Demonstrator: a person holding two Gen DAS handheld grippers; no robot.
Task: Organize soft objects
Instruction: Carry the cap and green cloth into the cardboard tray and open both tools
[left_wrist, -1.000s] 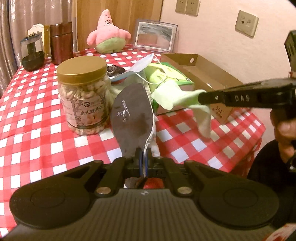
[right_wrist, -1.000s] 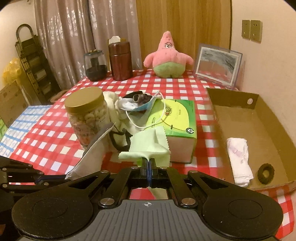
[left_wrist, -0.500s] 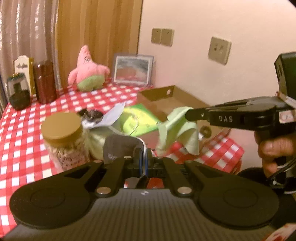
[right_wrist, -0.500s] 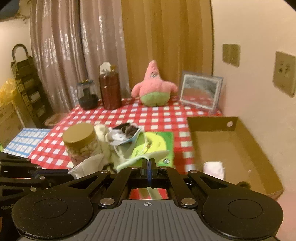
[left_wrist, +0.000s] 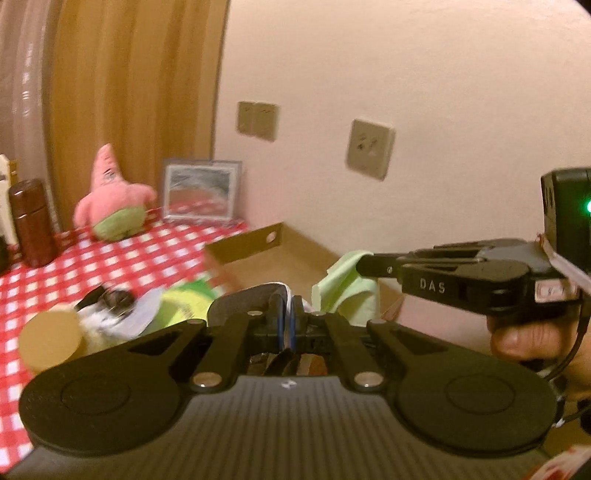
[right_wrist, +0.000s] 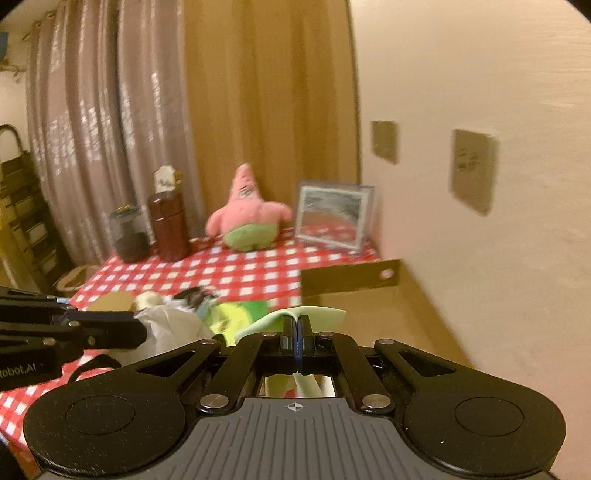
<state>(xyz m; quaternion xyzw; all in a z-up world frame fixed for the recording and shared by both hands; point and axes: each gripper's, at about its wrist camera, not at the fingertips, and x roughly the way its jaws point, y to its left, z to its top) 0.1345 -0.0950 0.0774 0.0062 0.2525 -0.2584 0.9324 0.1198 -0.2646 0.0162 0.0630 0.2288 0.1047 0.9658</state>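
Clamping a dark grey insole-shaped pad (left_wrist: 245, 301) with a white underside, the left gripper (left_wrist: 285, 314) has its jaws pressed together on it in the left wrist view; only the pad's top edge shows above the gripper body, the rest is hidden. To the right, the right gripper (left_wrist: 364, 264) reaches in sideways with its tips closed on a light green cloth (left_wrist: 345, 286), which hangs just beside the pad and above the near end of the cardboard box (left_wrist: 255, 243); the box floor is mostly blocked by the cloth and gripper. The person's hand (left_wrist: 524, 338) is cut off at the right edge. On the red checked tablecloth (left_wrist: 122, 264) the pile of soft things (left_wrist: 110, 308) is motion-blurred and hard to make out, next to a gold-lidded jar (left_wrist: 50, 341) and a green tissue box (left_wrist: 188, 301). Farther back are a pink starfish plush (left_wrist: 110, 197), a picture frame (left_wrist: 201, 192) and a brown canister (left_wrist: 33, 221). In the right wrist view the right gripper (right_wrist: 296, 326) is shut on the green cloth (right_wrist: 295, 314), folded over the tips, with a strip showing below between the linkages. The left gripper (right_wrist: 140, 332) enters from the left, its tips against a whitish bundle (right_wrist: 170, 325), grip unclear from here. The box (right_wrist: 351, 282) lies ahead right against the wall, its contents hidden. Plush (right_wrist: 247, 214), frame (right_wrist: 332, 214), canister (right_wrist: 170, 225) and a dark glass jar (right_wrist: 129, 236) stand at the back; the pile (right_wrist: 192, 297) is blurred.
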